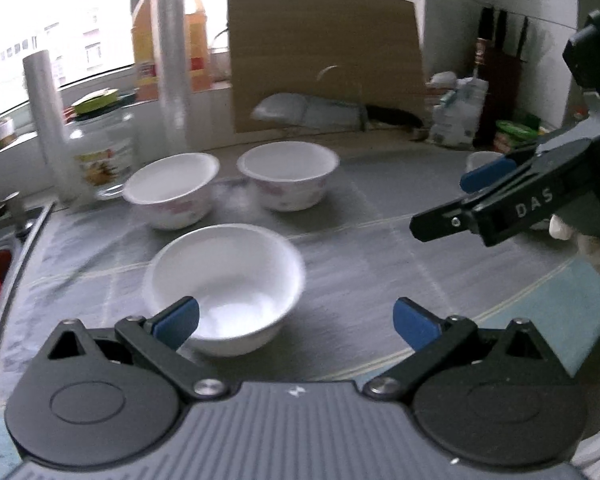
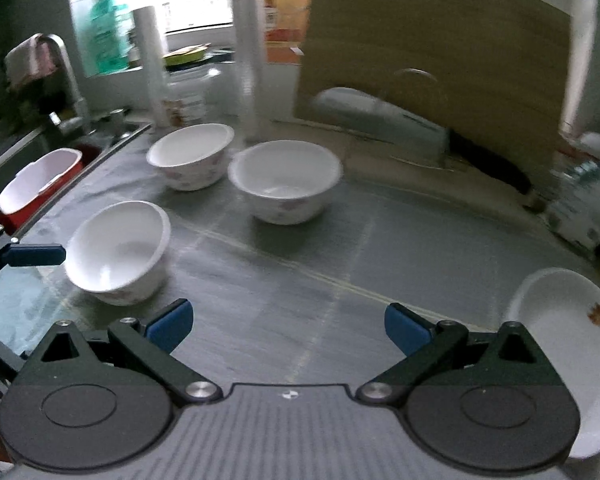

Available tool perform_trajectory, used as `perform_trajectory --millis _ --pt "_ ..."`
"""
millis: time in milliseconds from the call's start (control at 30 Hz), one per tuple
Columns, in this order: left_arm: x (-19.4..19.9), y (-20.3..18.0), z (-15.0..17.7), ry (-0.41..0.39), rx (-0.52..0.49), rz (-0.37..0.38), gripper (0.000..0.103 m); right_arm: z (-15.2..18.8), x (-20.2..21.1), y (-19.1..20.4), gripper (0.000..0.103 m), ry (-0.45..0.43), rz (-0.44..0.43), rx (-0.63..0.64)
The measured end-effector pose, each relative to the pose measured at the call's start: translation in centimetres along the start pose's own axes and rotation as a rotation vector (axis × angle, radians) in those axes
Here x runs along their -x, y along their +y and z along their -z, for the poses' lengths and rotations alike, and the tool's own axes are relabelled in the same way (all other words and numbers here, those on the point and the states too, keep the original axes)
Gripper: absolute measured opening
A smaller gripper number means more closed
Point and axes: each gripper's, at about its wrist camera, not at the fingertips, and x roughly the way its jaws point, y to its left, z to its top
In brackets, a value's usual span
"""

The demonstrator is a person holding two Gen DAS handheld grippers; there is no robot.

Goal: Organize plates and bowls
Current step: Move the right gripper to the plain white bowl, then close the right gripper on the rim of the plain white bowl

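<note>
Three white bowls stand on the grey counter. In the left wrist view the near bowl [image 1: 224,288] sits just ahead of my open, empty left gripper [image 1: 296,322], its left fingertip over the rim. Two floral bowls stand behind, one on the left [image 1: 172,190] and one on the right [image 1: 288,174]. My right gripper [image 2: 286,326] is open and empty above bare counter; it also shows in the left wrist view [image 1: 476,196]. In the right wrist view the near bowl [image 2: 118,252], the left floral bowl [image 2: 190,156] and the right floral bowl [image 2: 286,180] lie ahead-left. A white plate [image 2: 568,344] lies at its right.
A wooden cutting board [image 1: 324,56] leans on the back wall with a cleaver [image 1: 312,110] at its foot. Rolls of wrap [image 1: 174,60], a glass jar [image 1: 104,152] and an oil bottle [image 1: 148,40] stand at the back left. A sink with a red tub [image 2: 40,188] lies left.
</note>
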Motion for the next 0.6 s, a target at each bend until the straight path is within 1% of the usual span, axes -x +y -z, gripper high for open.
perform_trajectory --millis 100,333,433,500,600 --pt "-0.1 1.8 0.7 0.005 0.000 -0.017 0.102 -0.8 -0.9 2.0 0.103 0.006 -0.033 0.033" --pt "-1.1 4.0 1.6 0.010 -0.034 -0.007 0.102 -2.6 -3.3 5.6 0.102 0.020 -0.142 0.090" --pt "-1.5 4.8 1.7 0.009 -0.047 0.010 0.102 -3.3 -4.5 6.8 0.098 0.031 -0.170 0.103" --pt "-1.9 5.0 1.7 0.006 -0.059 0.017 0.102 -3.8 -5.4 7.4 0.088 0.047 -0.188 0.106" --pt "-2.2 5.3 1.5 -0.001 -0.078 0.032 0.102 -4.3 -6.5 7.8 0.083 0.060 -0.207 0.100"
